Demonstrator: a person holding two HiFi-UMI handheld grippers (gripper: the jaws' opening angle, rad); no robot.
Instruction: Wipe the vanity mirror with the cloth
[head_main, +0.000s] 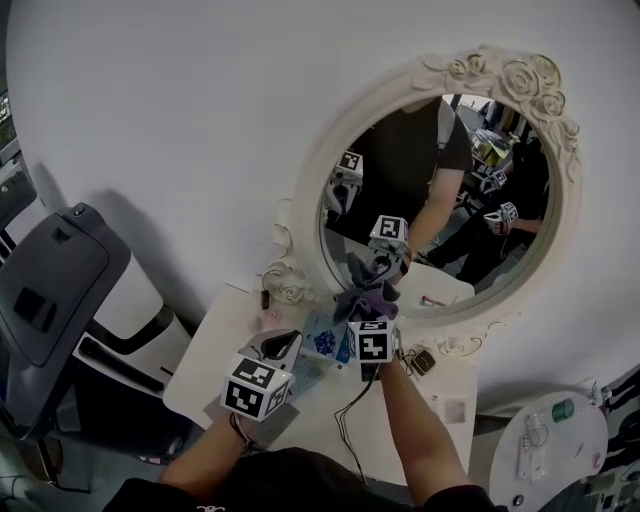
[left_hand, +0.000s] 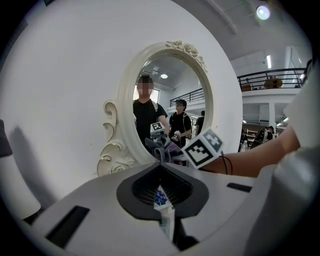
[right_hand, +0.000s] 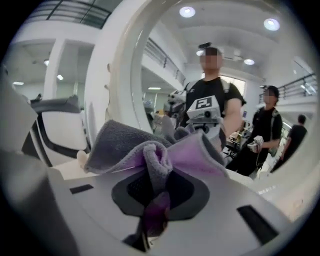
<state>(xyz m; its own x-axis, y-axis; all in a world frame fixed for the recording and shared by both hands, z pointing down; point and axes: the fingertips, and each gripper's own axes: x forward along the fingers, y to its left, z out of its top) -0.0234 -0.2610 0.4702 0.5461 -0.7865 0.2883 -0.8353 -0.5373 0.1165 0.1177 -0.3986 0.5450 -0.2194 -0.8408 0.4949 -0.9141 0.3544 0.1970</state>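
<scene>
Purple-grey cloth (right_hand: 150, 150) clamped by right gripper (right_hand: 152, 202) | left gripper (left_hand: 162, 212) jaws closed on blue-printed packet (left_hand: 160, 198) | I risk the thin pinch slipping against the vanity mirror (head_main: 440, 200).

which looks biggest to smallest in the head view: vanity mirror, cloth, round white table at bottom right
1. vanity mirror, by far largest.
2. round white table, clearly smaller, though its distance from the camera differs.
3. cloth, a small bunch in the right gripper.

White table (head_main: 212, 345), vanity mirror (head_main: 445, 185) atop
</scene>
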